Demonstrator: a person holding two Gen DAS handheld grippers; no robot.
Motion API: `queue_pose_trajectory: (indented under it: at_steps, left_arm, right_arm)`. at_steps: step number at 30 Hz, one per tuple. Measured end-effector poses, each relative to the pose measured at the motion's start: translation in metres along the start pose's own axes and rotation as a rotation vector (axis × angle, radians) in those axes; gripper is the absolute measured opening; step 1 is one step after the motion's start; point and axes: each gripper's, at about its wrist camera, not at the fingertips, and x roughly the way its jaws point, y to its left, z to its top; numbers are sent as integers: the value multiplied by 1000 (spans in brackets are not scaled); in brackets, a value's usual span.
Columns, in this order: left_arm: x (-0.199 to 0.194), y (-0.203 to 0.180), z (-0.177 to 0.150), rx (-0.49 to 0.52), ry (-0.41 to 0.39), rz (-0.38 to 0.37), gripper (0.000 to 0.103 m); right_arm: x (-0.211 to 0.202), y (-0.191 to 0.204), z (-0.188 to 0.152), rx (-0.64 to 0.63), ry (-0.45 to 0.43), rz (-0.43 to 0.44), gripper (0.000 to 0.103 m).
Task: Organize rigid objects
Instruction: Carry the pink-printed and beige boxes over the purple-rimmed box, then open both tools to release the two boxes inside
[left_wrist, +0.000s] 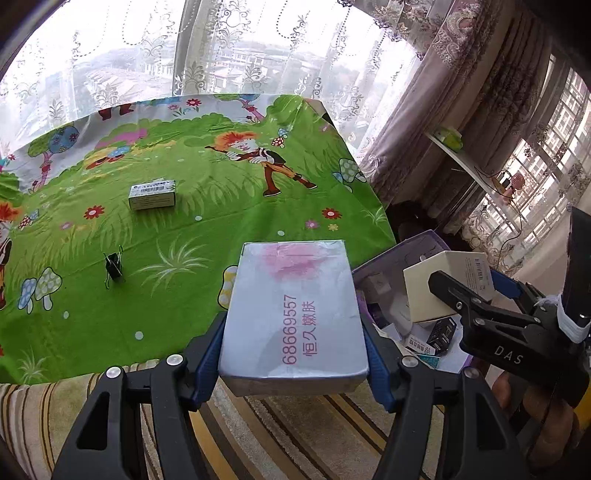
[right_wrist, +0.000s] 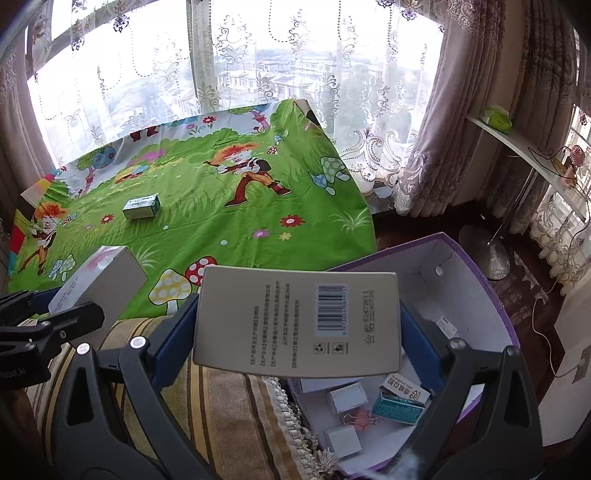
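Left claw (left_wrist: 295, 354) clamps silver box (left_wrist: 295, 314); right claw (right_wrist: 295, 332) clamps beige box (right_wrist: 295, 321).

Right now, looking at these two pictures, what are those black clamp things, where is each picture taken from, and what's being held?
There is no robot: a person holds two clamp tools, each with a fisheye camera looking along its fingers. In the left tool's view, the left hand-held gripper clamps a silver box with pink print. In the right tool's view, the right hand-held gripper clamps a beige box with a barcode, above a purple bin that already holds small boxes. On the green cartoon cloth lie a small box and a black binder clip.
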Motion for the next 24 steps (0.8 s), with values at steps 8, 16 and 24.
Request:
queue_pose_trajectory:
  at_steps: [8,16,24]
  left_arm:
    - [25,-48,4,70,85,-84,67]
    - [48,-76,5,93,147,-120,67]
    - [60,-103,4,152,165,-169,68]
  right_arm:
    - [-5,-40,-8,30,9,-54,100]
    - [-9,-81,-14,80,4,-114,100]
    - [-8,-110,-19,136,15,-132,100]
